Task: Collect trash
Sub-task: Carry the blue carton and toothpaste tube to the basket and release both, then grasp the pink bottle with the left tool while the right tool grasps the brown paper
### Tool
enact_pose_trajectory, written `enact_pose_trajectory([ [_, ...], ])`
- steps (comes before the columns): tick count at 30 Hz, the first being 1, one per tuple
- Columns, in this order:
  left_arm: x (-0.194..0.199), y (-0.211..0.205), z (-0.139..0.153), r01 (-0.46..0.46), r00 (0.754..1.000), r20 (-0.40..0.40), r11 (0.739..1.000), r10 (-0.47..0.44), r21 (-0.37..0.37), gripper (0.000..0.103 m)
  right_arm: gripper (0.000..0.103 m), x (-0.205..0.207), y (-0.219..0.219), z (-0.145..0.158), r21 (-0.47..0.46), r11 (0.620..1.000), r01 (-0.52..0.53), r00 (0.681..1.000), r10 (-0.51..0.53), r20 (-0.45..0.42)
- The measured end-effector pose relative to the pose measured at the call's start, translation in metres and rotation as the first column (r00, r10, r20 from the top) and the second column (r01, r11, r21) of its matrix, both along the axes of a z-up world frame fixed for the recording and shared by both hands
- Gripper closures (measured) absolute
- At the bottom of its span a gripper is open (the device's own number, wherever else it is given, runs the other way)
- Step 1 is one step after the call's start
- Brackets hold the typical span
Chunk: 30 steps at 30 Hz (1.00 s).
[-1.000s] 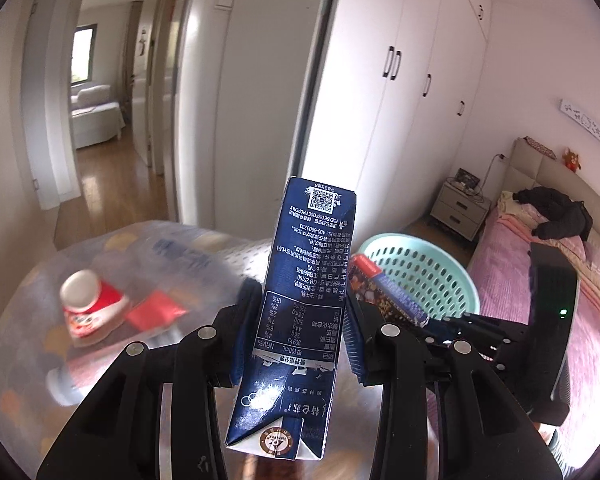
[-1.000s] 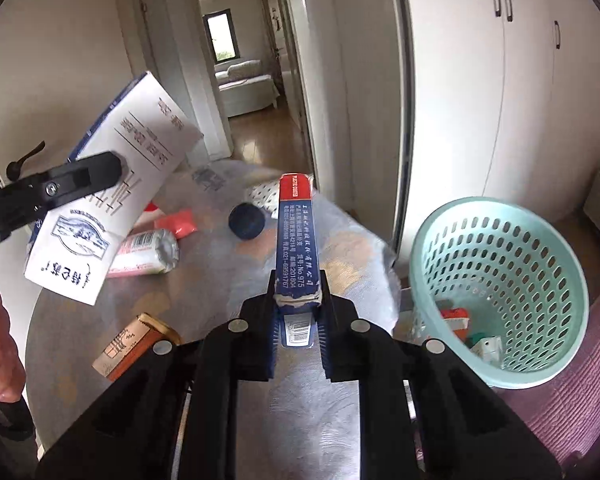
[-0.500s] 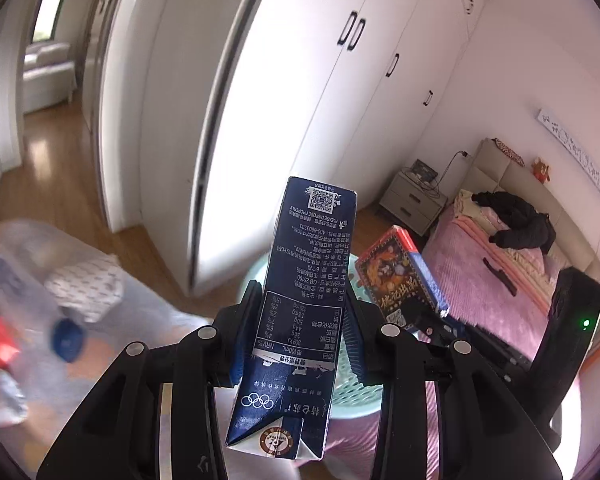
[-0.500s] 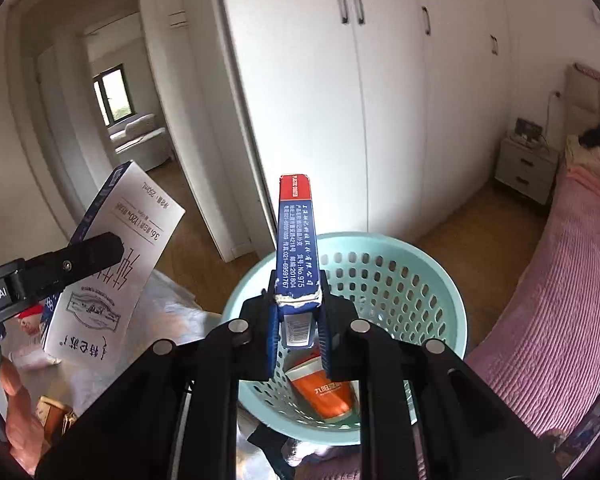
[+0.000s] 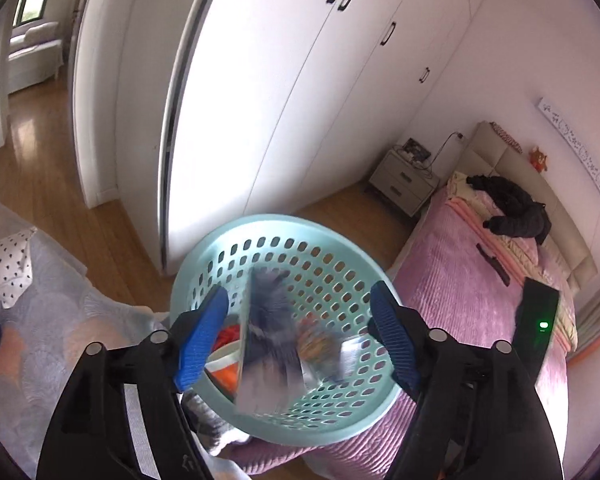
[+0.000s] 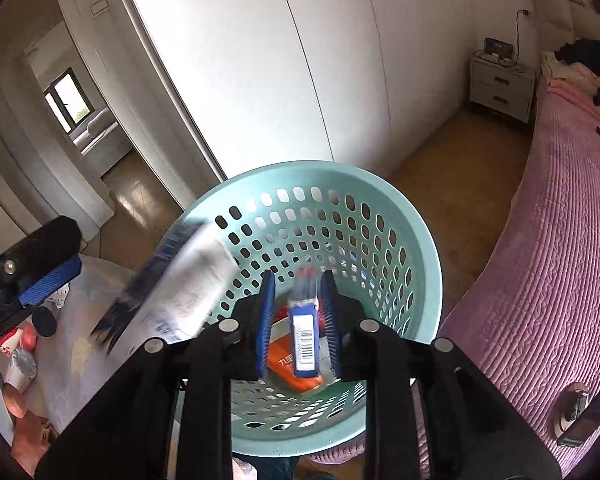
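Left wrist view: left tongs [image 5: 300,332] spread wide above the mint perforated basket [image 5: 220,236], so the blurred dark-blue milk carton [image 5: 270,340] drops free between the jaws. Right wrist view: right tongs [image 6: 298,320] parted, jaws just clear of the slim blue-and-red box [image 6: 305,332], which tips down toward the basket's orange packet [image 6: 284,360]; same carton [image 6: 176,280] blurred at the rim. Bench [image 6: 80,344] beside, holding a red-and-white cup [image 6: 6,346] and bottle [image 6: 20,364], apparently next for collection.
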<state>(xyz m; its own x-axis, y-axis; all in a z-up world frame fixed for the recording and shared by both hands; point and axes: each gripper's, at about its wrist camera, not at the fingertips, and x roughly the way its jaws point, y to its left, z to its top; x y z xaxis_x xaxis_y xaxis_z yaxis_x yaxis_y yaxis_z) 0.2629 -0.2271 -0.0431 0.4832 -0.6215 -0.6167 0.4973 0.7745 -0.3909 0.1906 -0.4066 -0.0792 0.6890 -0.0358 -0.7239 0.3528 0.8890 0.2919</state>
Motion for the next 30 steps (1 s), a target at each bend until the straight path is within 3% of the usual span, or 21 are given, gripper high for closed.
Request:
enact_pose_trajectory([
  [10, -0.051, 0.04, 0.049, -0.014, 0.991, 0.132, 1.0, 0.018, -0.027, 0.028, 0.07, -0.025, 0.041, 0.049, -0.091, 0.993, -0.081, 0.991, 0.09, 0.097],
  [13, -0.065, 0.067, 0.061, -0.041, 0.986, 0.16, 0.998, 0.049, -0.052, 0.028, 0.059, -0.033, 0.063, 0.068, -0.123, 0.986, -0.114, 0.982, 0.13, 0.134],
  [17, -0.085, 0.105, 0.073, -0.067, 0.974, 0.212, 0.996, 0.079, -0.063, 0.028, 0.057, -0.045, 0.099, 0.086, -0.15, 0.973, -0.175, 0.964, 0.2, 0.174],
  [22, -0.103, 0.171, 0.071, -0.136, 0.963, 0.227, 0.989, 0.146, -0.062, 0.028, 0.053, -0.059, 0.155, 0.088, -0.151, 0.952, -0.267, 0.937, 0.293, 0.192],
  [25, -0.111, 0.215, 0.066, -0.2, 0.949, 0.245, 0.98, 0.199, -0.019, 0.028, 0.053, -0.07, 0.193, 0.083, -0.159, 0.932, -0.327, 0.916, 0.354, 0.191],
  [30, -0.111, 0.31, 0.053, -0.338, 0.915, 0.245, 0.941, 0.321, 0.028, 0.028, 0.053, -0.084, 0.256, 0.077, -0.16, 0.885, -0.437, 0.868, 0.462, 0.181],
])
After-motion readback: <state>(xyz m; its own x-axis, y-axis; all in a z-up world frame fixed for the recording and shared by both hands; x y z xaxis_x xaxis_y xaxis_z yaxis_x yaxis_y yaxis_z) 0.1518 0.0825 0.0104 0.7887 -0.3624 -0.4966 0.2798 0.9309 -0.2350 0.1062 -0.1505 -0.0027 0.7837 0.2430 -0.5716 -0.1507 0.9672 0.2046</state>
